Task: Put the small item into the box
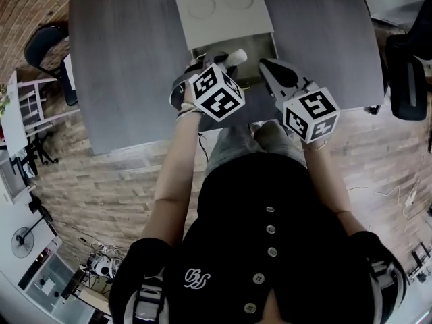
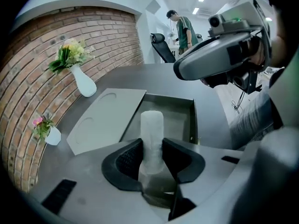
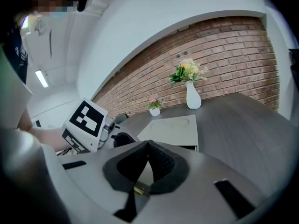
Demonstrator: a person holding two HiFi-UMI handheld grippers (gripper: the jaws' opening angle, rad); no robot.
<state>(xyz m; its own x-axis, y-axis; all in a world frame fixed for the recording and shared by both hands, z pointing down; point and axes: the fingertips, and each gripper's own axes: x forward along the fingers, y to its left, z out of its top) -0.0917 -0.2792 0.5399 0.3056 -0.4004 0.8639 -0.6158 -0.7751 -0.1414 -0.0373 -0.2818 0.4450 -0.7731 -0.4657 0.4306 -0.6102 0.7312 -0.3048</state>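
Observation:
The small item (image 2: 152, 129) is a white, frosted cylinder, and my left gripper (image 2: 152, 147) is shut on it, holding it upright over the near rim of the open box (image 2: 180, 118). In the head view the item (image 1: 237, 55) pokes out beyond the left gripper (image 1: 228, 61) at the box's (image 1: 260, 46) front left. The box's pale lid (image 1: 225, 9) lies flat on the table, folded back beyond it. My right gripper (image 1: 266, 66) hovers at the box's front right. In its own view the right gripper (image 3: 148, 144) has its jaws together with nothing between them.
Box and lid sit on a grey table (image 1: 128, 59). A white vase with flowers (image 2: 84, 83) and a small flower pot (image 2: 51, 135) stand by the brick wall. Dark chairs (image 1: 47, 42) (image 1: 408, 79) flank the table. A person (image 2: 184, 29) stands far behind.

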